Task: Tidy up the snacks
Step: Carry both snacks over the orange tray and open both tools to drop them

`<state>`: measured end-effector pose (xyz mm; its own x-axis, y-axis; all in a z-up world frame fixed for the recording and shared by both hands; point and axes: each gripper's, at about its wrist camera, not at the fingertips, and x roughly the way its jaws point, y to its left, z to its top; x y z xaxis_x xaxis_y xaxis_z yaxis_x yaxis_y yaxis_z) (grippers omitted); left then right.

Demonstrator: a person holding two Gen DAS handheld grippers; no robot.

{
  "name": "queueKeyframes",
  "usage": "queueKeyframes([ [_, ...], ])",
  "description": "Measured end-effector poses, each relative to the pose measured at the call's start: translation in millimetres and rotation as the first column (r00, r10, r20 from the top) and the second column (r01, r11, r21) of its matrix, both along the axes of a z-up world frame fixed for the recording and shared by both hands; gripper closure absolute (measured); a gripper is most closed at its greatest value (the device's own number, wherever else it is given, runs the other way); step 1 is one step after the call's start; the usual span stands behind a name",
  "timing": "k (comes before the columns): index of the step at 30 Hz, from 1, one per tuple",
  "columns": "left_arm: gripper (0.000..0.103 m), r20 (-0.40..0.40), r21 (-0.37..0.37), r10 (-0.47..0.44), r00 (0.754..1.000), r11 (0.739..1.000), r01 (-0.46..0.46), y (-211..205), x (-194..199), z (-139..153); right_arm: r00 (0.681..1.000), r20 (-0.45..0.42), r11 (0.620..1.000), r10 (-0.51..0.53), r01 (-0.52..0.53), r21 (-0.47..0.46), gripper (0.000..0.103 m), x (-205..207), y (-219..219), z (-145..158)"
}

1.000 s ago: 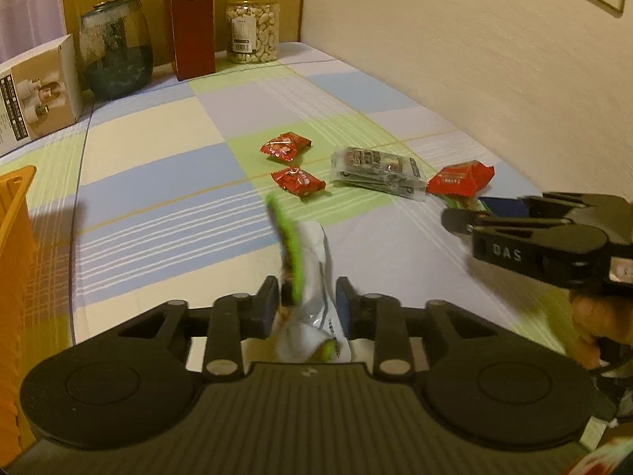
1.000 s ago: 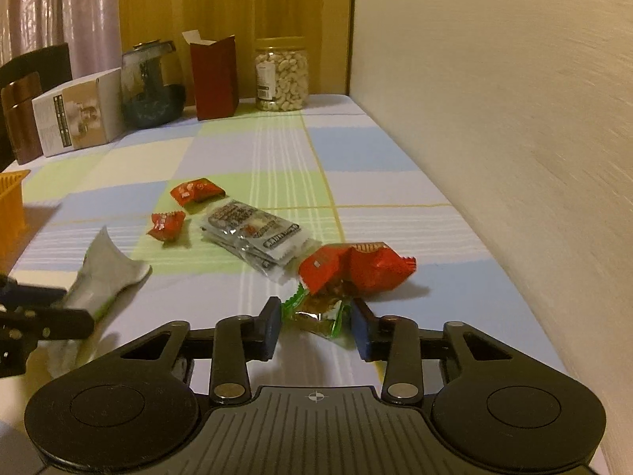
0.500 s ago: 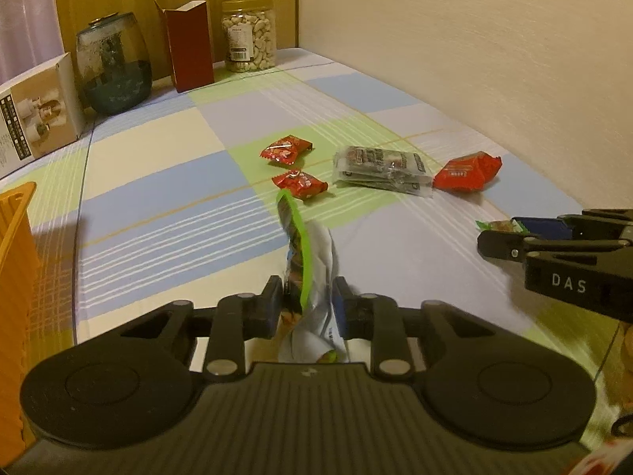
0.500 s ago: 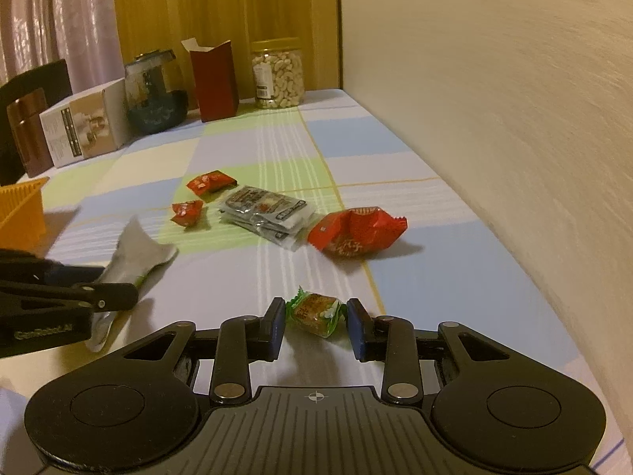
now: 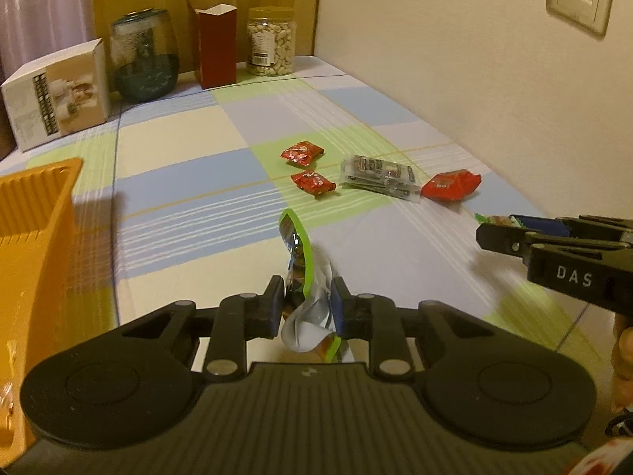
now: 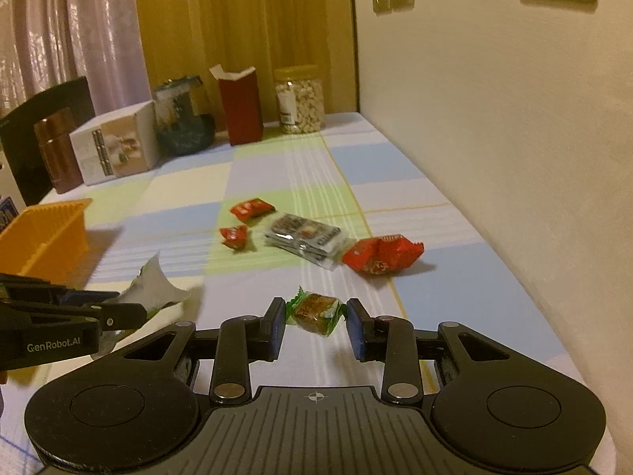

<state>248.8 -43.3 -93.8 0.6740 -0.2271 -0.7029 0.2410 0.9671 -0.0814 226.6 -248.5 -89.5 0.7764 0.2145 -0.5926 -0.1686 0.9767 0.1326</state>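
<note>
My left gripper (image 5: 307, 304) is shut on a silver and green snack bag (image 5: 304, 273) and holds it above the table. The bag also shows in the right wrist view (image 6: 152, 287). My right gripper (image 6: 315, 322) is shut on a small green-wrapped candy (image 6: 315, 309) held above the table; its tip shows in the left wrist view (image 5: 514, 229). Two small red packets (image 5: 302, 153) (image 5: 313, 182), a clear pack of bars (image 5: 379, 176) and a larger red packet (image 5: 451, 186) lie on the checked tablecloth. An orange basket (image 5: 31, 237) stands at the left.
At the table's far end stand a white carton (image 5: 59, 95), a dark glass jar (image 5: 144, 55), an open red box (image 5: 213, 47) and a jar of nuts (image 5: 271, 41). The wall runs along the right side. A brown container (image 6: 57, 154) stands at far left.
Both grippers have lifted and drawn back with their loads. The right gripper picked the green candy up from beside the larger red packet. The orange basket has come further into view.
</note>
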Motion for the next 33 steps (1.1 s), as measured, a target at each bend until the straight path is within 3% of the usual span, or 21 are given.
queueKeyframes([
  [18,0.081,0.053,-0.044,0.105,0.993,0.994,-0.102,52.0,-76.8,66.8,0.996,0.059,0.997,0.064,-0.066,0.043,0.070,-64.2,38.2,71.4],
  [33,0.081,0.097,-0.057,0.185,0.978,0.982,-0.181,102.1,-122.4,101.0,0.983,0.068,0.983,0.170,-0.174,0.056,0.070,-97.9,103.8,99.0],
])
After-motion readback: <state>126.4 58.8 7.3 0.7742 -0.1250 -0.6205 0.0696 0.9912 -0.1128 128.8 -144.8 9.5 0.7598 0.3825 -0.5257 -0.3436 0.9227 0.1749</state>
